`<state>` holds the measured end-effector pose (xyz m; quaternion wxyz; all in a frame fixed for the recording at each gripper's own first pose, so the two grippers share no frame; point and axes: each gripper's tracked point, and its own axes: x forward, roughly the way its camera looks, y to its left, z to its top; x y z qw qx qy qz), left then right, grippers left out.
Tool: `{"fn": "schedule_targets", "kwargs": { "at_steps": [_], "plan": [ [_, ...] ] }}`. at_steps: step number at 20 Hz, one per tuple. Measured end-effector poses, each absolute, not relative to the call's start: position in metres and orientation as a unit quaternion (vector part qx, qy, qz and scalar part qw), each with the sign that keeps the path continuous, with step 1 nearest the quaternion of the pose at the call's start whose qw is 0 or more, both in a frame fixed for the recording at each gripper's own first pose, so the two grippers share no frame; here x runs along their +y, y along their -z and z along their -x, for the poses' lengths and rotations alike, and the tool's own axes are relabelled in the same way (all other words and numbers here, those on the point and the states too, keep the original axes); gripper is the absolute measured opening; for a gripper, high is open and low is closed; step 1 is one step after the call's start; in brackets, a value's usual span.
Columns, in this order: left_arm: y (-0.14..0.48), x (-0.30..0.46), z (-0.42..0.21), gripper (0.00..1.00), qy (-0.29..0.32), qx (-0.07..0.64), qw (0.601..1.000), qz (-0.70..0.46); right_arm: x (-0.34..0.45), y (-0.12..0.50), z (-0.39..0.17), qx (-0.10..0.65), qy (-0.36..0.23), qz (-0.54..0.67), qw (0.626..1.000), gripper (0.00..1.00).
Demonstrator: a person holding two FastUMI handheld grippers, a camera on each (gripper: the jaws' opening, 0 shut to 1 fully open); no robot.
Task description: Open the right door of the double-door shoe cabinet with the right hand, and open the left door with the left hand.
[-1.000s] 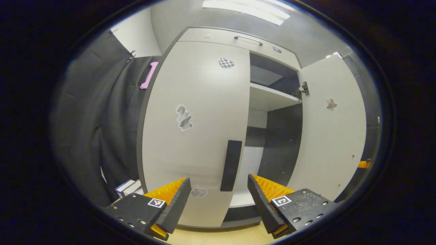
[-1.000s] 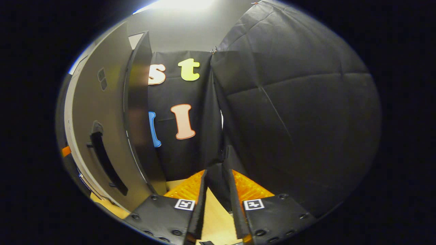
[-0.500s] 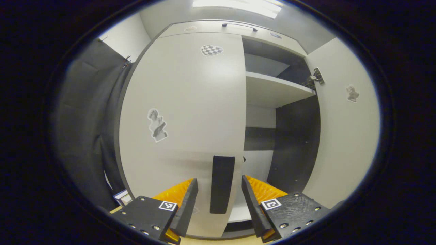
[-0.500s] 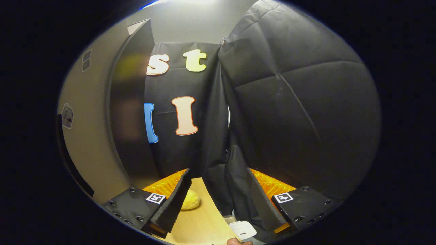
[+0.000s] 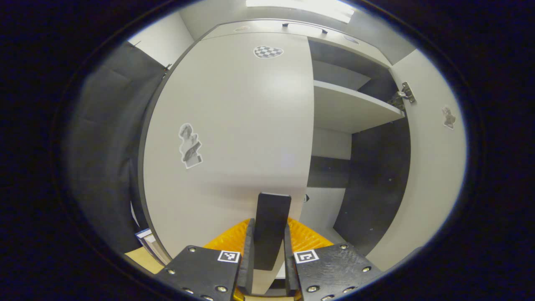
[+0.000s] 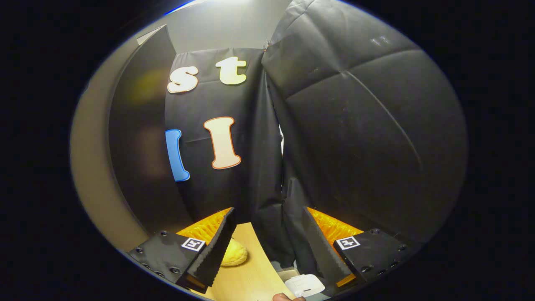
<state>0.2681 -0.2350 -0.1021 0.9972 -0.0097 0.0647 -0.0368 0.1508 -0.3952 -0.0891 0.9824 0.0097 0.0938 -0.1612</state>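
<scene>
The pale left door (image 5: 234, 125) of the shoe cabinet stands closed, with stickers on it. Its black upright handle (image 5: 271, 209) sits low on the door's right edge, and my left gripper (image 5: 267, 251) is shut on it, one finger on each side. The right door (image 5: 434, 167) hangs swung open, baring a pale shelf (image 5: 351, 108) and the dark inside. In the right gripper view, my right gripper (image 6: 267, 238) is open with nothing between its fingers, facing the booth's black cloth. The open right door (image 6: 90, 167) curves along the left edge there, away from the fingers.
A drawer with a bar handle (image 5: 304, 27) tops the cabinet. Books (image 5: 144, 236) lie on the floor left of the cabinet. On the wooden floor below the right gripper lie a yellow lump (image 6: 234, 256) and a small white thing (image 6: 304, 285). Black cloth hangs close on both sides.
My left gripper moved in to the left door's handle and closed on it. The right gripper opened, let go of the right door's handle and turned away from the door.
</scene>
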Motion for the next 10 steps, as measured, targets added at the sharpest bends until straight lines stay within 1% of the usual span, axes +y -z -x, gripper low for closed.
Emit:
{"fn": "schedule_targets", "kwargs": {
  "at_steps": [1,2,3,4,7,8,9,10],
  "plan": [
    [0.102,-0.235,-0.268,0.29,0.032,0.065,0.997,-0.001,-0.396,0.092,-0.154,0.095,0.159,-0.011,0.983,1.00],
    [0.103,-0.235,-0.268,0.22,0.025,0.065,0.997,-0.014,-0.396,0.093,-0.157,0.098,0.158,-0.011,0.983,0.92],
    [0.102,-0.235,-0.270,0.14,0.017,0.061,0.998,-0.023,-0.396,0.095,-0.157,0.100,0.158,-0.011,0.982,0.92],
    [0.103,-0.236,-0.271,0.09,0.016,0.061,0.998,-0.030,-0.394,0.095,-0.158,0.100,0.154,-0.010,0.983,0.92],
    [0.104,-0.233,-0.267,0.08,0.027,0.064,0.998,-0.013,-0.382,0.092,-0.157,0.095,0.145,-0.014,0.985,0.92],
    [0.104,-0.233,-0.267,0.07,0.029,0.065,0.997,-0.013,-0.377,0.091,-0.156,0.094,0.142,-0.014,0.985,0.98],
    [0.104,-0.234,-0.265,0.07,0.031,0.064,0.997,-0.016,-0.372,0.089,-0.154,0.093,0.140,-0.012,0.986,1.00],
    [0.104,-0.233,-0.264,0.07,0.035,0.063,0.997,-0.017,-0.368,0.088,-0.149,0.092,0.141,-0.008,0.986,0.98]
  ]
}}
